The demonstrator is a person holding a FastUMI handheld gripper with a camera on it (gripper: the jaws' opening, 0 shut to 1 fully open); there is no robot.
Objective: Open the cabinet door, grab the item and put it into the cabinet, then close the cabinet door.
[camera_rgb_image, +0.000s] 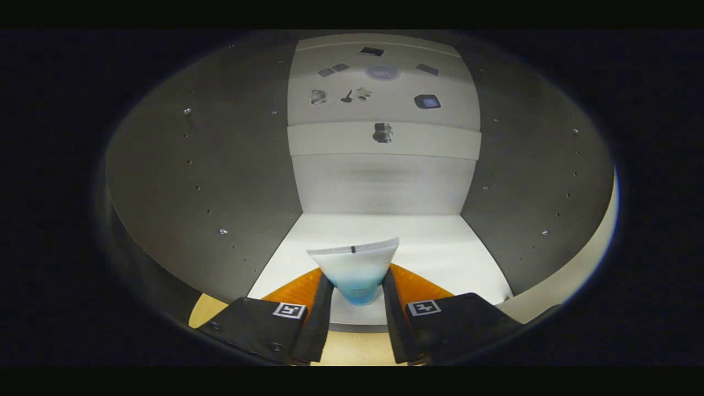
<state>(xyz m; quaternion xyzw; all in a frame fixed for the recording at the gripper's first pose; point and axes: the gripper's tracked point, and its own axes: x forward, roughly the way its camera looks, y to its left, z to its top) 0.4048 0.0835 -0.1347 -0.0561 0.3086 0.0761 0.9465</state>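
Fingers [357,300] clamp tube [356,269] inside open cabinet [385,181].

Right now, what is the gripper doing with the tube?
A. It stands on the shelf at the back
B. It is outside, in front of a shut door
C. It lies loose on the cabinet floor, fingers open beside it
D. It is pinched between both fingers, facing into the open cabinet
D: the tube sits squeezed between both fingers of the gripper, with the cabinet floor and side walls ahead of it.
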